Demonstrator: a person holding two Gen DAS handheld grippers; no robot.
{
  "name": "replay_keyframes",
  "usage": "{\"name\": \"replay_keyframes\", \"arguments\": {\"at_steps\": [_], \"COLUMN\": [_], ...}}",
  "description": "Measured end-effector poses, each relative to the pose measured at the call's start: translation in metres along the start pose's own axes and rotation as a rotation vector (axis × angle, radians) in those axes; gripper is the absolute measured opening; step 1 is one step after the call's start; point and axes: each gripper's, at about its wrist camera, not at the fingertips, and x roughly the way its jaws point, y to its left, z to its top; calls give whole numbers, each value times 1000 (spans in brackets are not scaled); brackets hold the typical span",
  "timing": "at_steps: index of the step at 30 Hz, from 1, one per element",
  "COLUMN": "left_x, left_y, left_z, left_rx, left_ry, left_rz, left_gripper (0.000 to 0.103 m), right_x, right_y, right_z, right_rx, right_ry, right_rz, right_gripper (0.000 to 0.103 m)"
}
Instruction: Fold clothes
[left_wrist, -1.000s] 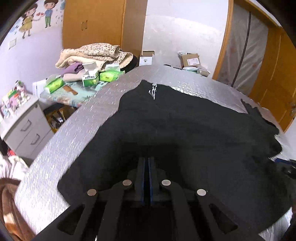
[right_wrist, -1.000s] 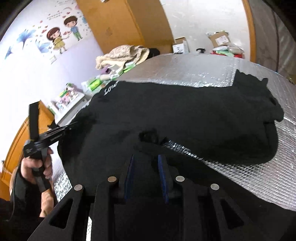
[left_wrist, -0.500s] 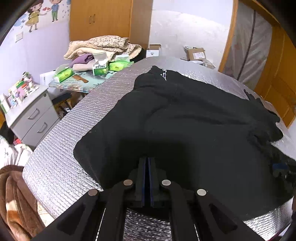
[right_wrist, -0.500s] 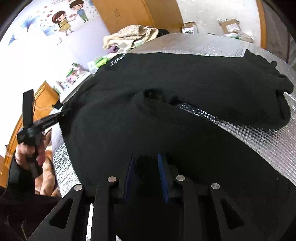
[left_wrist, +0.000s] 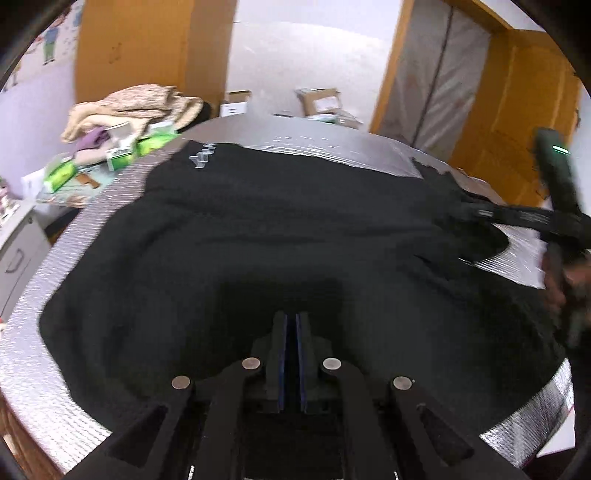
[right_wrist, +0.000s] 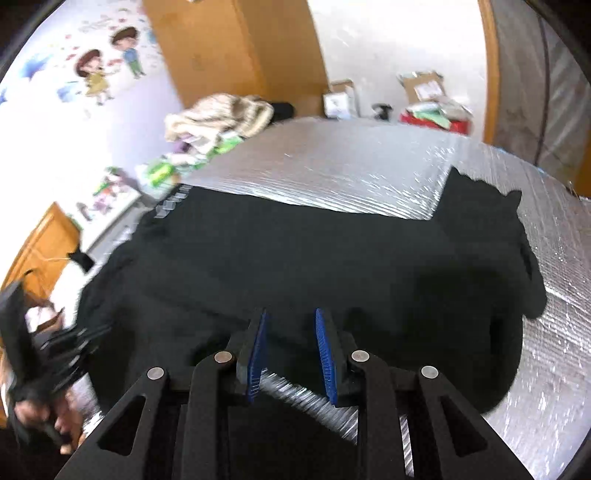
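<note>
Left wrist view looks over a large black fabric garment (left_wrist: 280, 236) spread across a silver quilted foil-covered table (left_wrist: 66, 266), the cloth filling the middle of the frame and running out toward three o'clock and nine o'clock; the left gripper (left_wrist: 290, 325) sits at six o'clock with its blue-lined fingers pressed almost together, only a thin slit between them, and I cannot tell whether any cloth is caught in it; a small pale printed logo (left_wrist: 201, 157) shows on the garment near eleven o'clock; at three o'clock the other black tool reaches in, blurred, its tip at the garment's edge. From the right wrist view the right gripper (right_wrist: 291, 349) at six o'clock has its blue ribbed pads (right_wrist: 325, 345) standing well apart, with nothing between them, bare foil showing just below and the garment's near edge lying just ahead; the garment (right_wrist: 295, 258) stretches from nine o'clock to three o'clock, a narrower part rising toward two o'clock; a person's hand (right_wrist: 55, 417) at eight o'clock holds the left tool, blurred; a heap of beige folded blankets (right_wrist: 221, 114) lies off the table at eleven o'clock.
</note>
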Motion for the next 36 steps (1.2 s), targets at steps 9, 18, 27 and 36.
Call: {"name": "replay_keyframes", "arguments": {"at_steps": [9,18,27,36], "left_x": [22,15,13,31], "left_y": [-32,-30,-25,-32], "left_z": [-6,-8,-1,5], "left_rx": [61,63,50,79], "left_ry": [50,27,-39,-23], "left_rz": [-53,-37,87,108], "left_gripper": [4,4,4,4], "right_x": [44,15,-52,-40], "right_y": [-27,-48,-156,-190], "right_z": [12,14,3,-5], "right_rx": [2,113,405,519], "right_ry": [67,-24,-172,-155], "right_rz": [-46,6,-159,-124], "right_gripper": [27,24,27,29]}}
